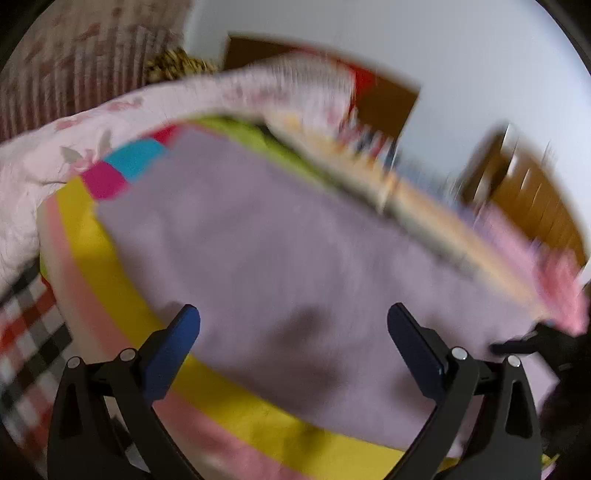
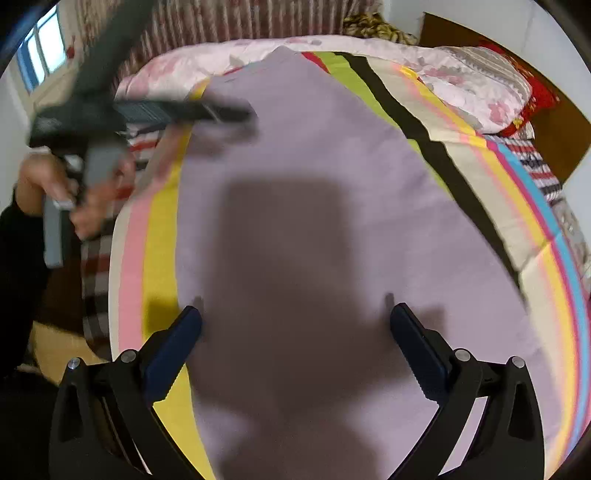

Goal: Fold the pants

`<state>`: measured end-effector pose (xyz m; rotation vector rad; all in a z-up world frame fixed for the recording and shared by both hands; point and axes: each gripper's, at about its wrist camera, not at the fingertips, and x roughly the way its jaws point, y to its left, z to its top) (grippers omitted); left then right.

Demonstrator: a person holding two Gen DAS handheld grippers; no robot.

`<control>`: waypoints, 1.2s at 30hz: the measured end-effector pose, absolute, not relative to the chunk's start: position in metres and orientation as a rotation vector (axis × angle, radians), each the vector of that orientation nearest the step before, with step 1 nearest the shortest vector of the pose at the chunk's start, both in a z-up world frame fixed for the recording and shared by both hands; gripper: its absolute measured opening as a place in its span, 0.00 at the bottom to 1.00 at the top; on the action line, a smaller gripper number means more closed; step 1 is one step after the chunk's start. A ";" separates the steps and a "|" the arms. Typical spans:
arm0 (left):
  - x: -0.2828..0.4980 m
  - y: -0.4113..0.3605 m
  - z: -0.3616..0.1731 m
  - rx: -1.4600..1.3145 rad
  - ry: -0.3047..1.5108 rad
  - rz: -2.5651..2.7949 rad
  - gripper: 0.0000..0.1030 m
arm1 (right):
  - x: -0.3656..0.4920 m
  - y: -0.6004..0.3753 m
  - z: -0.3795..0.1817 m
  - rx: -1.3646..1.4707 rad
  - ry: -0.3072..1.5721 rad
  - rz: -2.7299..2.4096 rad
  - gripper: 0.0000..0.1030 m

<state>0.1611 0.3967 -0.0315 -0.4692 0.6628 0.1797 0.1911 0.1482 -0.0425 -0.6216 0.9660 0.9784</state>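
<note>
A bed fills both views, covered by a striped sheet (image 2: 162, 236) in pink, yellow, green, black and blue bands. Along its far side, toward 12 o'clock, lies a pink flowered quilt (image 2: 461, 81), with a striped curtain (image 2: 236, 22) behind it and a brown headboard (image 2: 569, 125) at 2 o'clock.

The pants (image 2: 295, 155), plain lilac, lie spread flat on the sheet and take up the middle of both views, running from 6 o'clock up to 12 in the right wrist view. A dark shadow falls on the cloth between the fingers.

The right gripper (image 2: 295, 325) hangs over the near part of the pants, fingers wide apart, nothing between them. The left gripper (image 1: 293, 325) also stands wide apart and holds nothing, over the pants; its view is blurred. In the right wrist view it appears at 10 o'clock, held by the person's hand (image 2: 92, 206).
</note>
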 end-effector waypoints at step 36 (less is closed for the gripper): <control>0.180 0.503 -0.085 -1.016 0.548 0.087 0.93 | 0.231 0.323 -0.046 -0.515 0.860 1.163 0.25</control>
